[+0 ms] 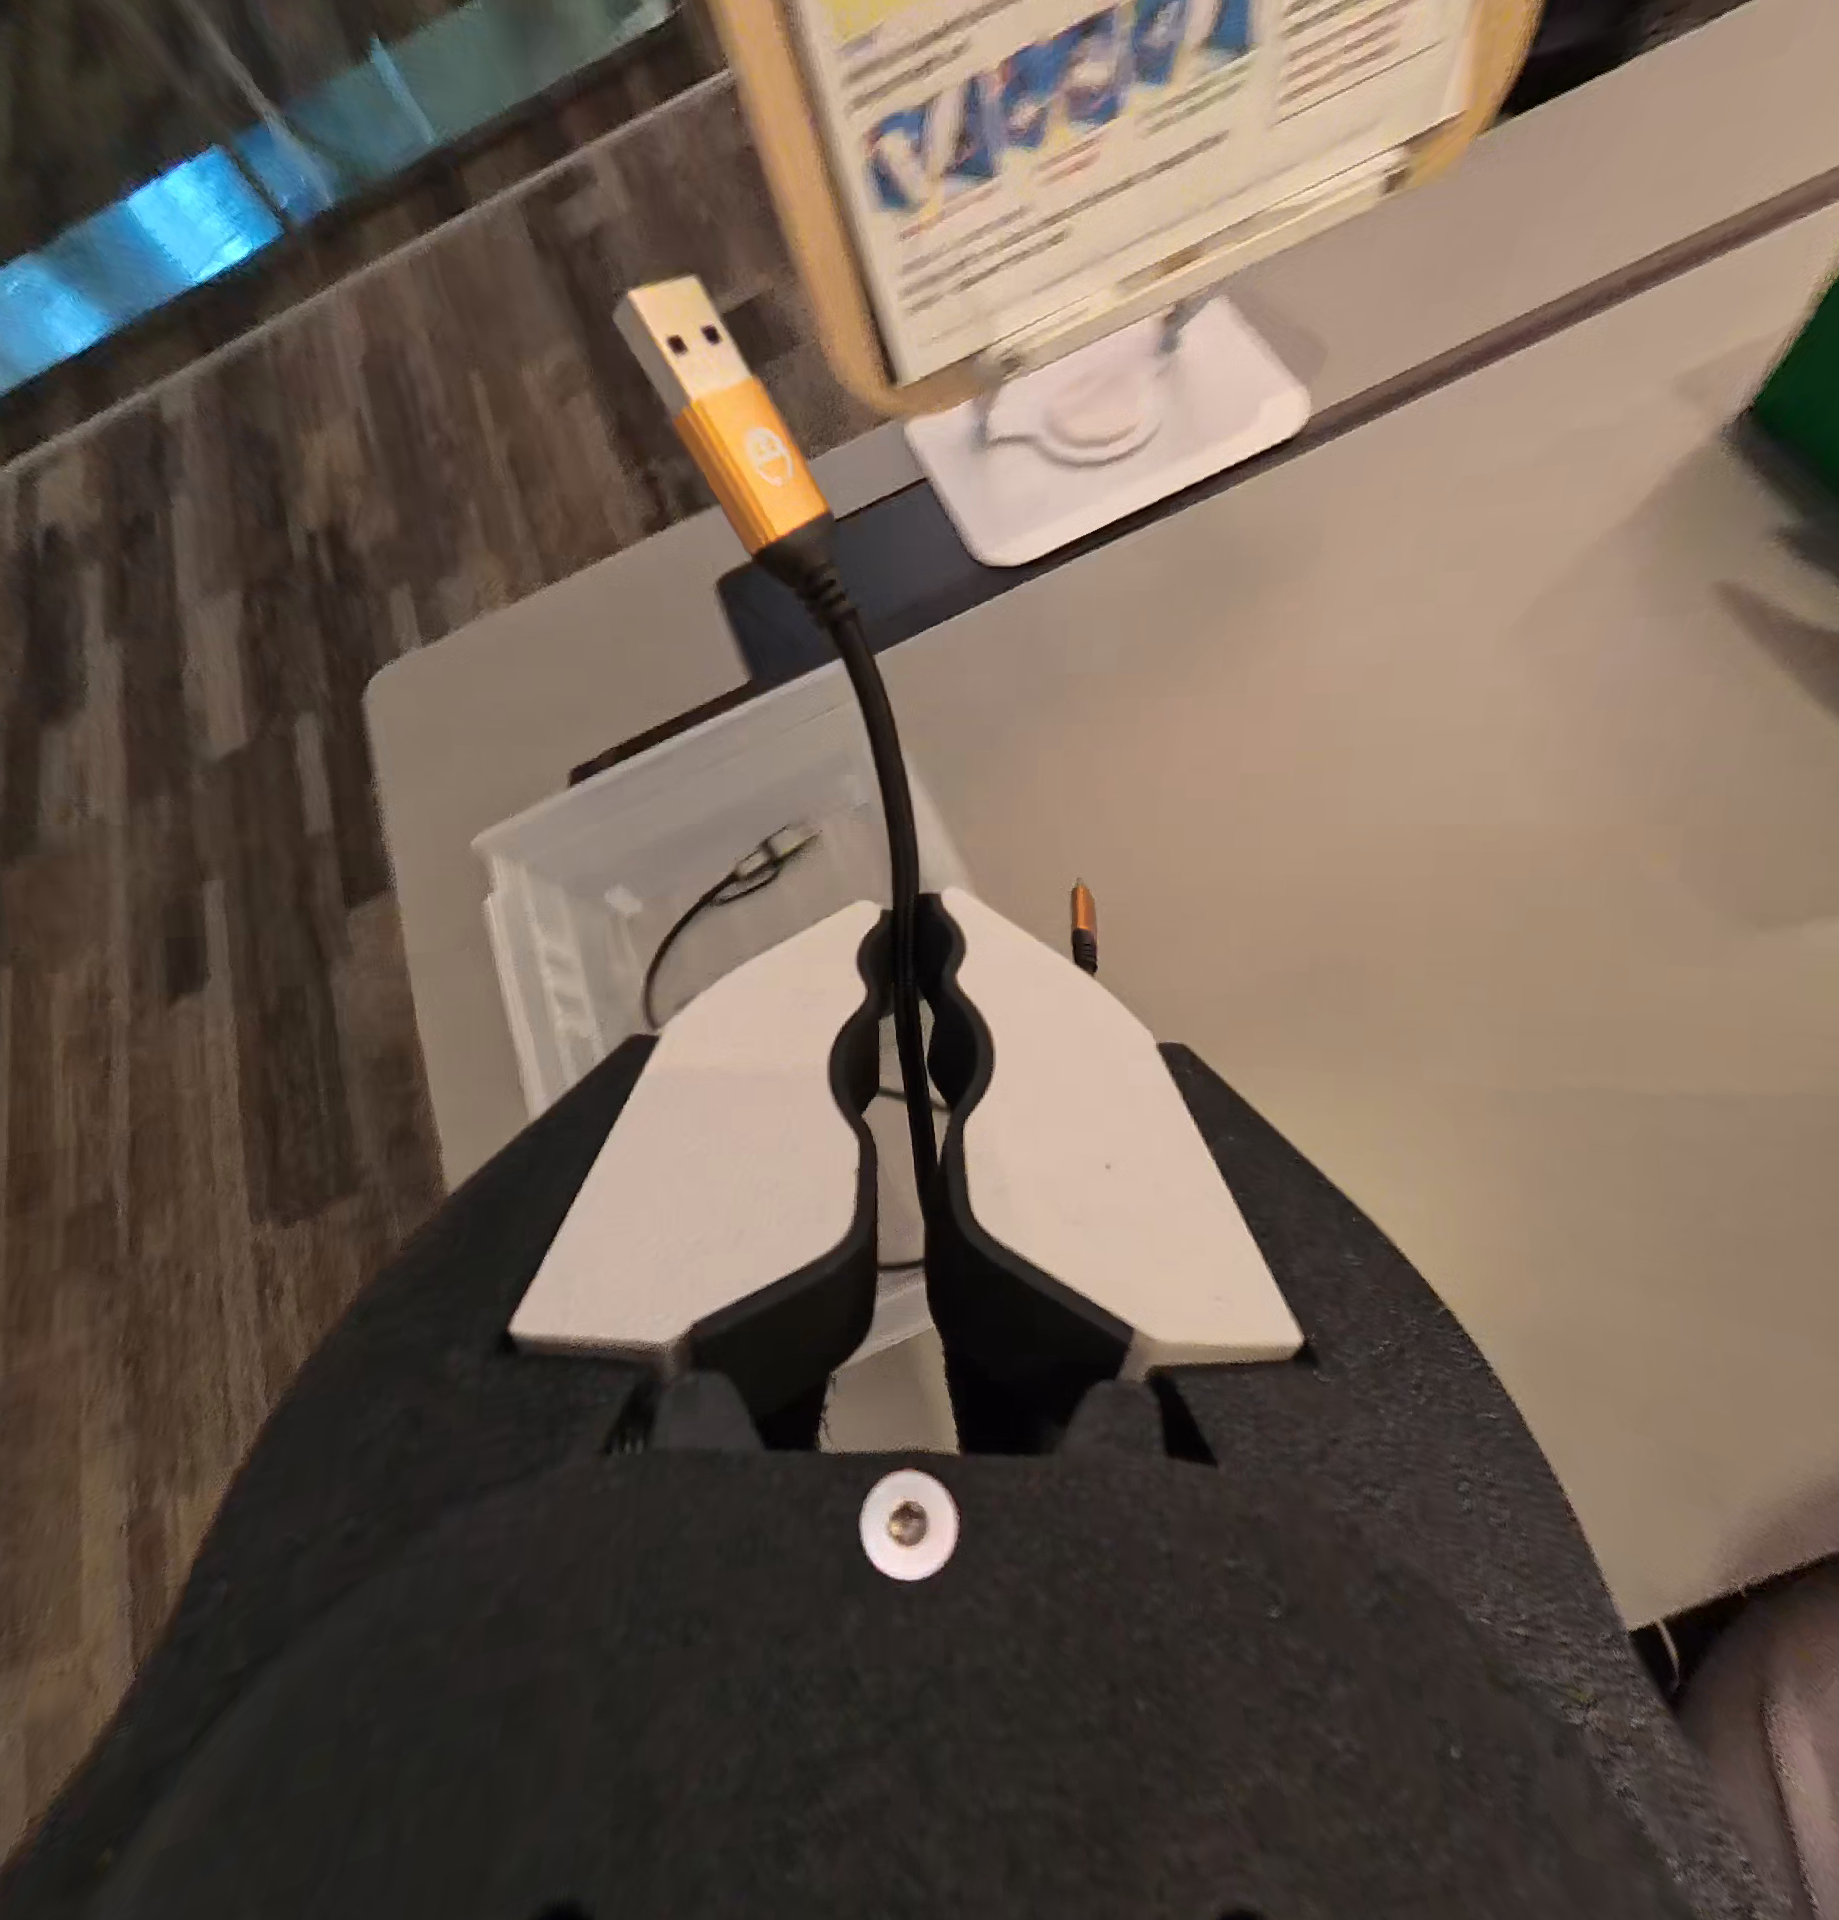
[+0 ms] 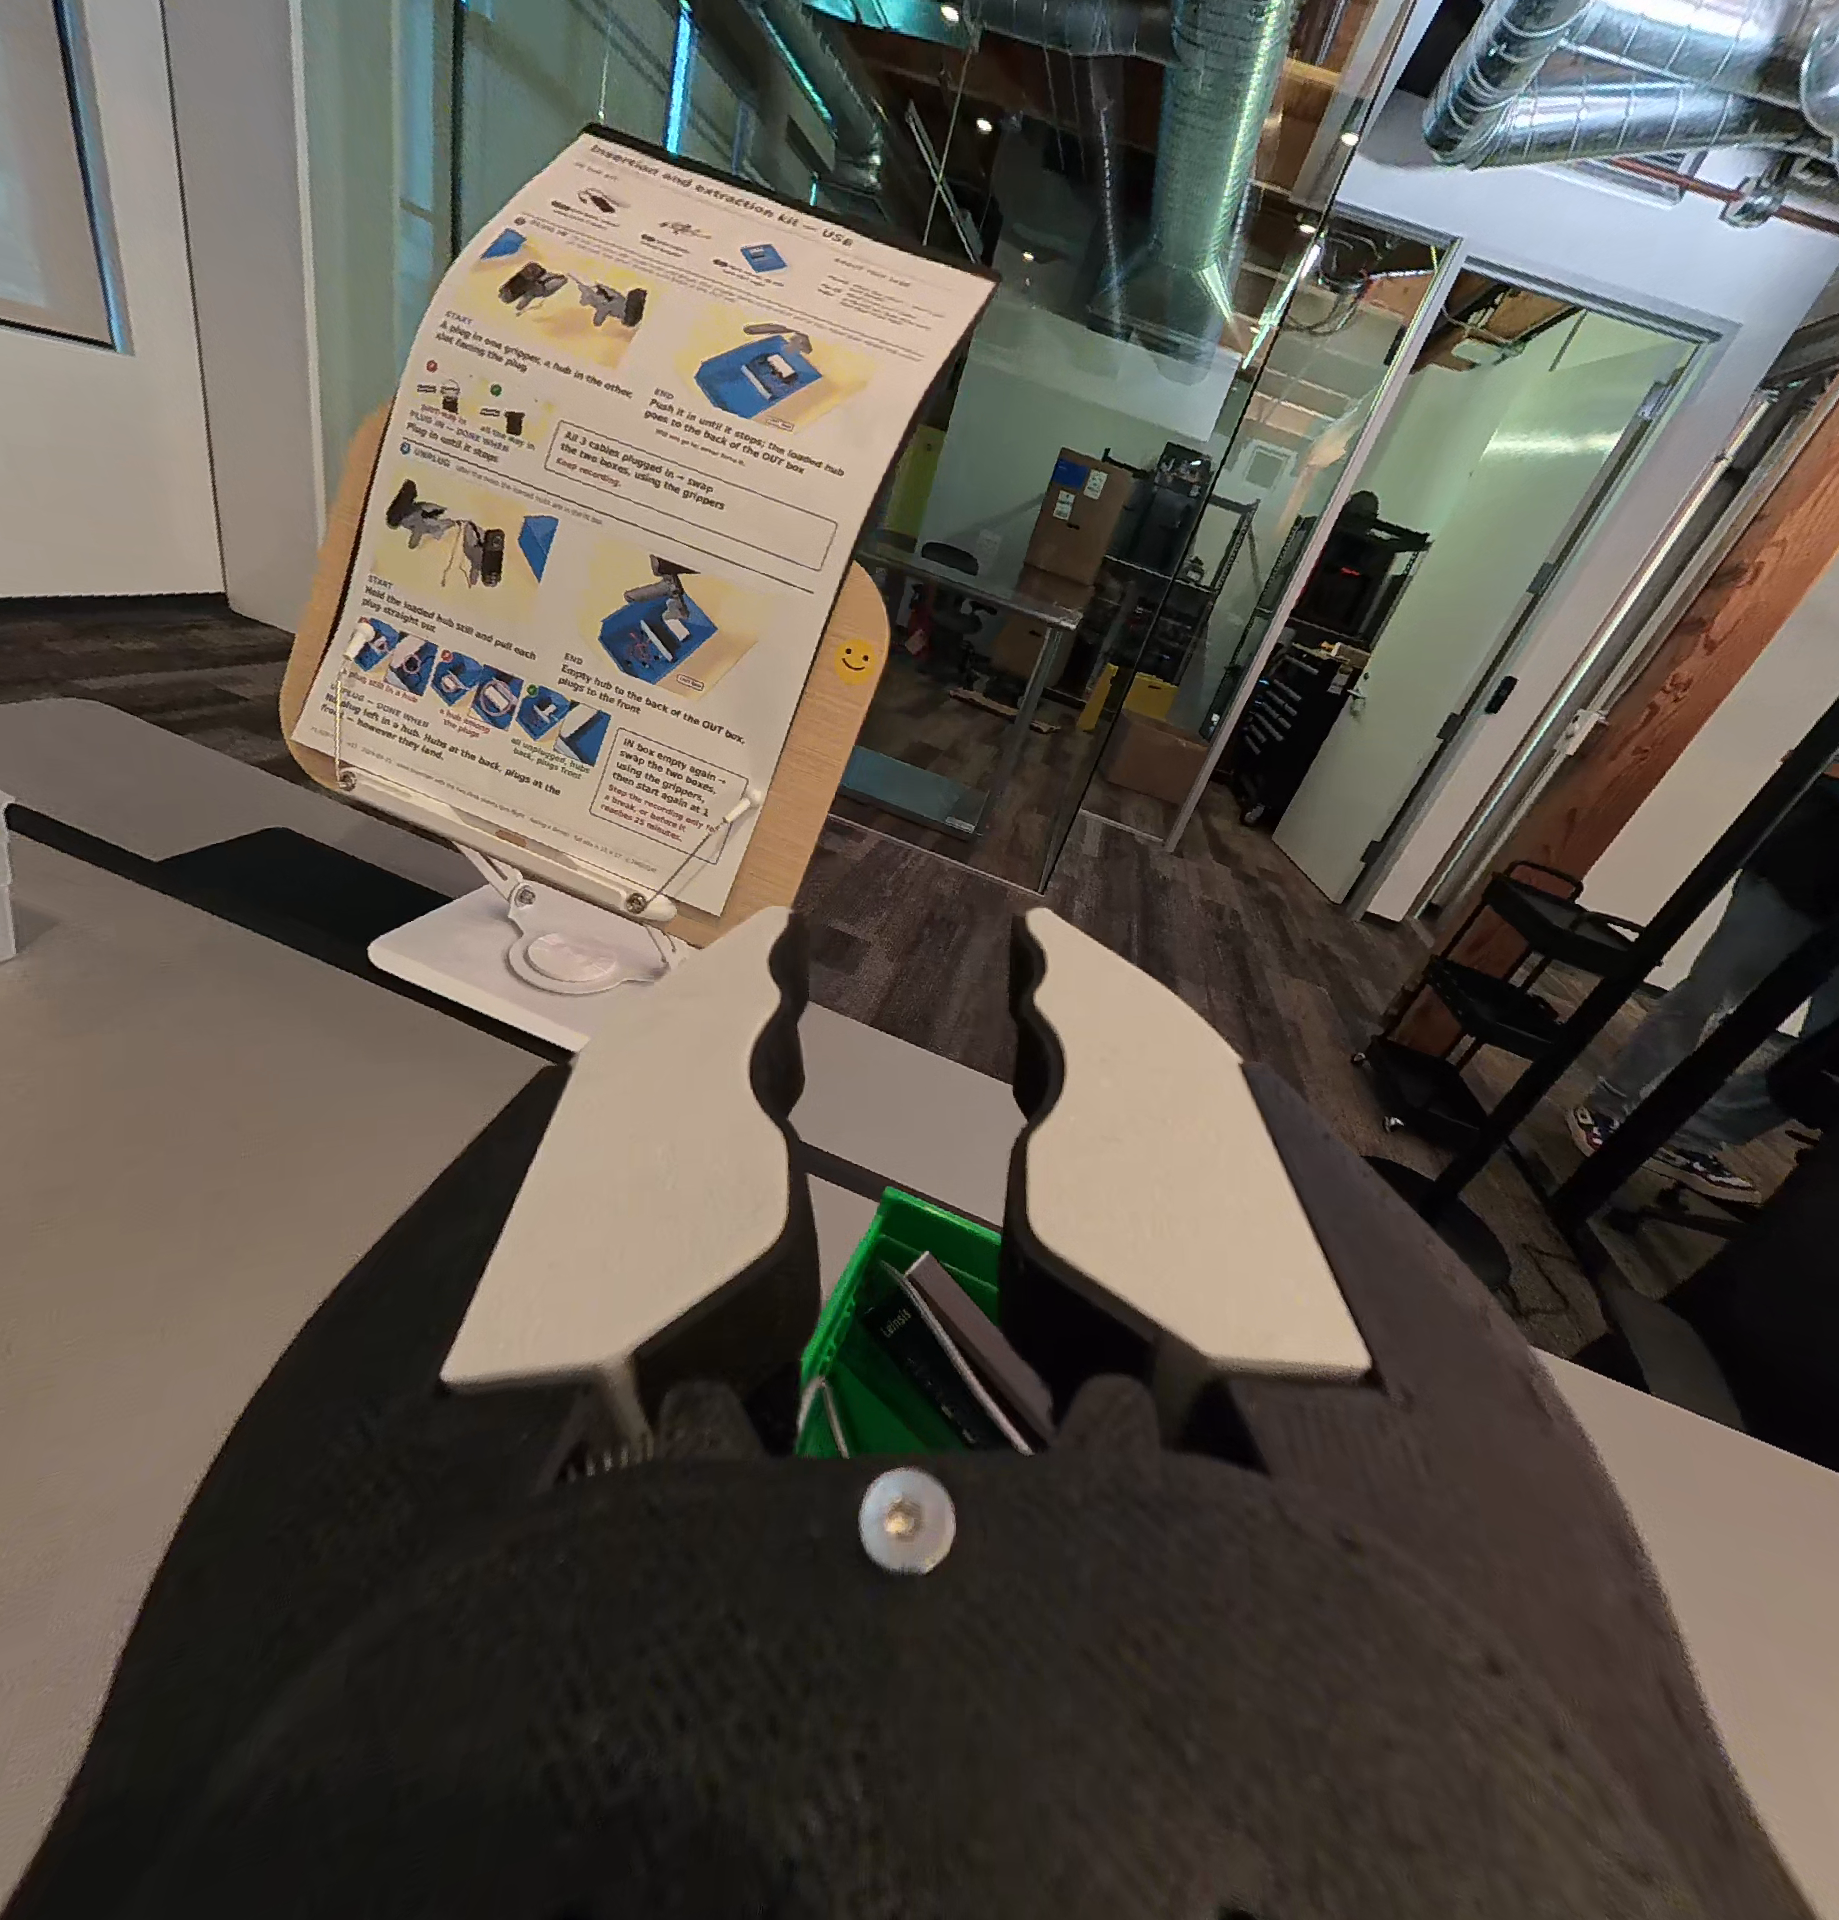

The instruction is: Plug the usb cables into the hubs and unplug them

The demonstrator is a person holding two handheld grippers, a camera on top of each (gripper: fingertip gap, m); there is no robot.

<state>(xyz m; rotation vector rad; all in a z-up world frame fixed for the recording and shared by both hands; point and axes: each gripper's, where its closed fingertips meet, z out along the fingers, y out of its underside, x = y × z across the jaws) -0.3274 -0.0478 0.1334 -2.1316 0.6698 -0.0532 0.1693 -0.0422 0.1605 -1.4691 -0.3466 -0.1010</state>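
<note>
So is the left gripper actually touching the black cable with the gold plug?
Touching. The left wrist view shows the left gripper shut on the black cable, pinched between its fingertips.

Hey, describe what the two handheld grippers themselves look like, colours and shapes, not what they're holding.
Both look alike. The left gripper and the right gripper each have a rough, matte black body that widens toward the camera, with one silver screw in a pale washer at its centre. Each carries two flat, light grey fingers with curved outer edges and black, wavy, scalloped inner faces. No cables, markings or sleeves show on them.
</note>
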